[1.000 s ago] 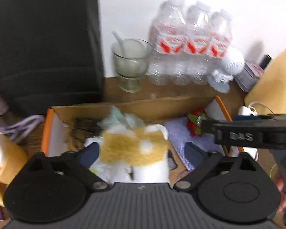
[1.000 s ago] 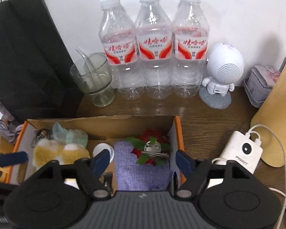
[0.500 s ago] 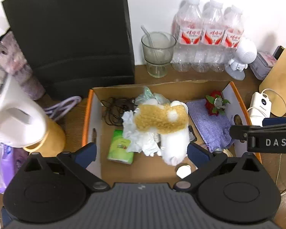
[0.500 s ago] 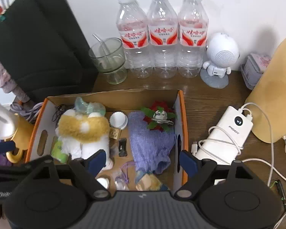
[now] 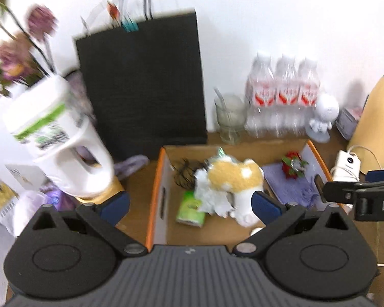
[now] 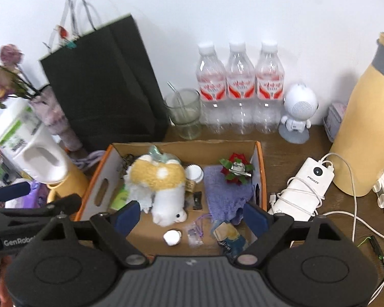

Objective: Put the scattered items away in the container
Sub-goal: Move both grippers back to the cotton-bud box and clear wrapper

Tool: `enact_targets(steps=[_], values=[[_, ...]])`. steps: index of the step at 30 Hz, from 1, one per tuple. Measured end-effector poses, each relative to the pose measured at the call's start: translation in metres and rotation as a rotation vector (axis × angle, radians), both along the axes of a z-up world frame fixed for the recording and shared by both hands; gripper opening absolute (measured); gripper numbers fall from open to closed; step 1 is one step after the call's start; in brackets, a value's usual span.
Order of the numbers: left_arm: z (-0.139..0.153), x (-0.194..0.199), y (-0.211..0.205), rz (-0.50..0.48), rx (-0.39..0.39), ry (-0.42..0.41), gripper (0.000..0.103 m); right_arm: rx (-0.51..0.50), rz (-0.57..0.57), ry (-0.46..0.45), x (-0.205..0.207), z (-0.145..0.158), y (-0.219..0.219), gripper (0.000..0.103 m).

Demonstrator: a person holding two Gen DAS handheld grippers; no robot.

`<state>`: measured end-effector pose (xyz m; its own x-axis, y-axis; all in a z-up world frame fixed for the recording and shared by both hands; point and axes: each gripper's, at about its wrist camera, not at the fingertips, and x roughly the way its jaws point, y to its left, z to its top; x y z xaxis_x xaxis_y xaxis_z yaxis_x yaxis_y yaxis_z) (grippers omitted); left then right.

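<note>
Claws both spread wide and empty: left claw [image 5: 189, 203], right claw [image 6: 192, 211], above the cardboard box [image 6: 258, 168]. Plush toy [image 6: 163, 186], purple cloth [image 6: 225, 189] and red flower clip [image 6: 236, 168] lie inside on the counter [image 6: 276, 158]; sorting looks about finished.

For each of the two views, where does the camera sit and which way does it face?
Left wrist: behind the open left claw, above the box's left side; the right claw shows at right.
Right wrist: behind the open right claw, above the box's near side; the left claw shows at left.
Both share the plush toy and bottles.
</note>
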<state>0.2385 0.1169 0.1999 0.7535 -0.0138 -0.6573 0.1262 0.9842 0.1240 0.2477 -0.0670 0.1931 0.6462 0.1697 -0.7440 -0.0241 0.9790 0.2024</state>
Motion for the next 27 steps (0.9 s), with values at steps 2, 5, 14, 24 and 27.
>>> enact_targets(steps=[2,5,14,24,27], values=[[-0.005,-0.023,0.003,-0.015,-0.001,-0.069,0.103,-0.003,0.005,-0.07,-0.023,-0.003,0.002,0.087],[-0.018,-0.062,0.006,-0.027,0.026,-0.163,0.103,-0.007,0.022,-0.153,-0.057,-0.014,0.004,0.087],[-0.081,-0.188,0.035,-0.13,-0.076,-0.333,0.103,0.043,0.048,-0.407,-0.191,-0.069,-0.002,0.088],[-0.138,-0.203,0.013,-0.409,-0.136,-0.302,0.103,-0.091,-0.105,-0.335,-0.251,-0.138,-0.035,0.084],[-0.146,-0.171,-0.016,-0.553,-0.134,-0.26,0.103,-0.152,-0.122,-0.288,-0.246,-0.149,-0.042,0.076]])
